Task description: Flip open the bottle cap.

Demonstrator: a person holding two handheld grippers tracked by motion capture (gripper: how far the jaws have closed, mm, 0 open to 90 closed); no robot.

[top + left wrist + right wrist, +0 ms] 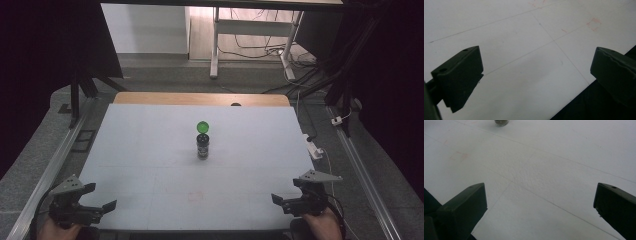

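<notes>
Left gripper [102,197] held low at the near left corner of the white table [150,150], jaws spread wide and holding nothing; seen along its own jaws [534,75], bare tabletop between them, crossed by thin pencil lines, with a faint red mark [594,23] farther ahead and to the right. Right gripper [277,198] held at the near right corner, likewise gaping wide and empty [540,205], only white surface between the jaws. Dark bottle [203,146] stood upright near the table's middle, well ahead of both grippers, forward and to the right of the left one, forward and to the left of the right one, about midway between them. Green cap [202,126] lay on the table just beyond the bottle, farther from both grippers, close to it; contact impossible to tell. Bottle's base [501,122] caught at the top edge of the right gripper view, far ahead and left of its jaws.
</notes>
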